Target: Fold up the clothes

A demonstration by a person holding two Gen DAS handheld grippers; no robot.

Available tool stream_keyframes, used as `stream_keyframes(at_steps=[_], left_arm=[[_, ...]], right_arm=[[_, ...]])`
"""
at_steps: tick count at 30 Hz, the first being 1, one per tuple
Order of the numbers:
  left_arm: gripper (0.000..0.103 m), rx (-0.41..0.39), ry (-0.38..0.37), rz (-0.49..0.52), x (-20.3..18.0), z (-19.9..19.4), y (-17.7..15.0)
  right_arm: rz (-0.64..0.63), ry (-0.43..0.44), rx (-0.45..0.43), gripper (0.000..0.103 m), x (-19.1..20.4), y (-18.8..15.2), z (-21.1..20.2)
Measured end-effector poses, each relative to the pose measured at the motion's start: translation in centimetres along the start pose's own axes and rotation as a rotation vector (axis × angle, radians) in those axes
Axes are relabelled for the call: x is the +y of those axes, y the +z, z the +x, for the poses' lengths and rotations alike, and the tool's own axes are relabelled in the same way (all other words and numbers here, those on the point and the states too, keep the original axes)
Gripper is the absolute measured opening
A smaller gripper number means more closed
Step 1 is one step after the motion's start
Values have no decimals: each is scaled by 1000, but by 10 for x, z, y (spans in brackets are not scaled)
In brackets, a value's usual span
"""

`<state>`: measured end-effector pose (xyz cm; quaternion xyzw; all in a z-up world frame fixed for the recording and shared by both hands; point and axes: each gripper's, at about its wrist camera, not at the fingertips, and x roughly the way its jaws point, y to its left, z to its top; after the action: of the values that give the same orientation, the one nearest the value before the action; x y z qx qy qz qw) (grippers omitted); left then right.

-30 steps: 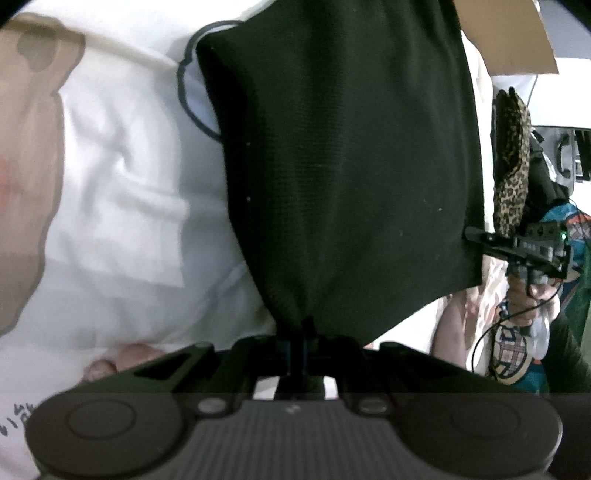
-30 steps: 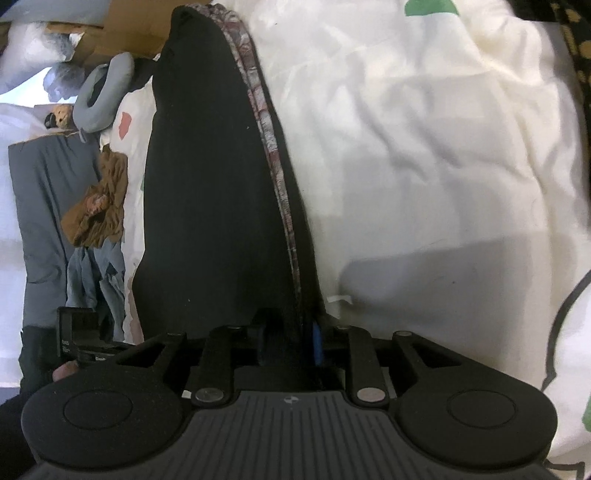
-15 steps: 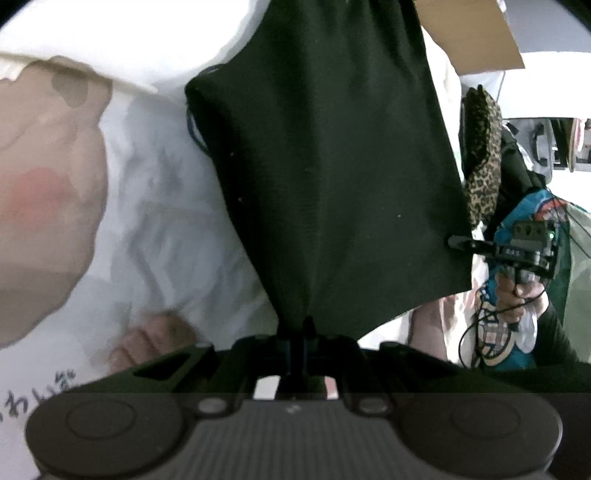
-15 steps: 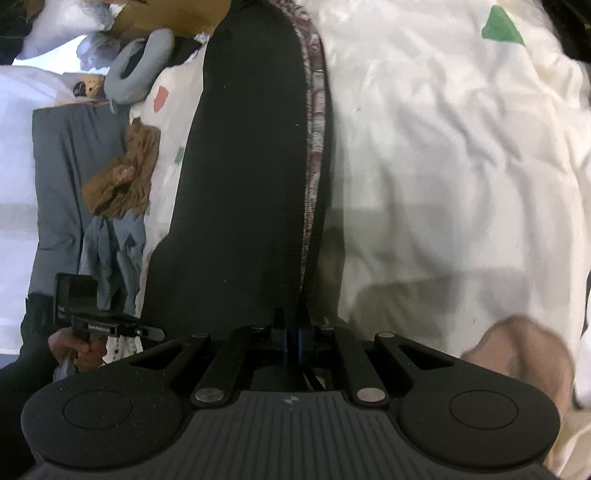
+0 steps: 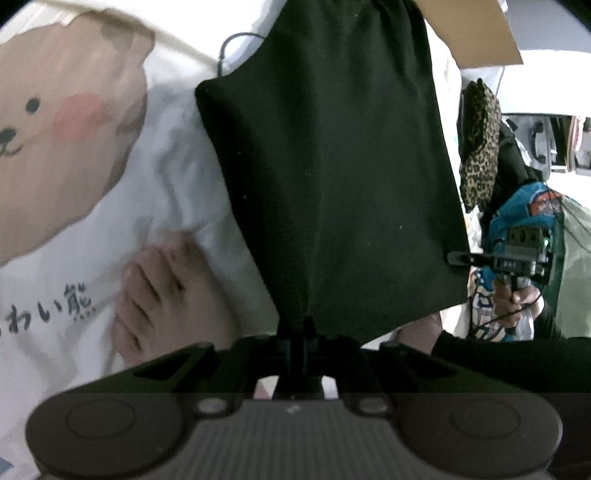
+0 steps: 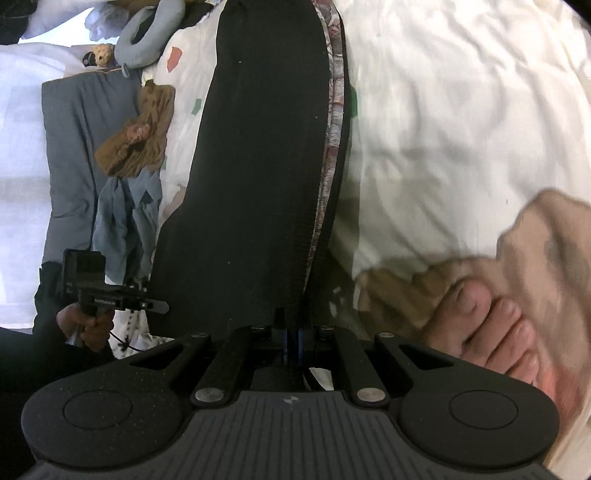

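A black garment (image 5: 332,166) hangs in the air above a white bed cover, stretched between both grippers. My left gripper (image 5: 297,326) is shut on one lower corner of it. My right gripper (image 6: 290,328) is shut on the other corner; there the black garment (image 6: 258,166) shows a patterned trim (image 6: 334,110) along its edge. Each gripper shows in the other's view, the right one (image 5: 458,257) at the garment's right corner and the left one (image 6: 162,305) at its left corner.
The white cover with a bear print (image 5: 66,129) lies below. A bare foot (image 5: 162,295) rests on it near the left gripper; it also shows in the right wrist view (image 6: 491,332). Loose clothes (image 6: 136,136), a grey blanket (image 6: 70,147), a leopard-print item (image 5: 480,147) and a cardboard box (image 5: 472,33) lie around.
Both grippers have lifted the black garment and drawn back toward the person. The foot and the bear print have come into view.
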<state>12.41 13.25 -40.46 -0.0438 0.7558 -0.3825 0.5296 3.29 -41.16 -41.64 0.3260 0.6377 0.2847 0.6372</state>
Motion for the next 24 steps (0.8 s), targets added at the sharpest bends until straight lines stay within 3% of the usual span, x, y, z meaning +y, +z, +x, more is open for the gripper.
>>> stream_keyframes(at_steps=[14, 24], left_arm=[[5, -127, -43, 45, -20, -48, 25], [6, -228, -5, 54, -24, -63, 50]], right_arm=[[-25, 85, -132, 3, 19, 22, -26], [-43, 92, -216, 3, 32, 50, -36]])
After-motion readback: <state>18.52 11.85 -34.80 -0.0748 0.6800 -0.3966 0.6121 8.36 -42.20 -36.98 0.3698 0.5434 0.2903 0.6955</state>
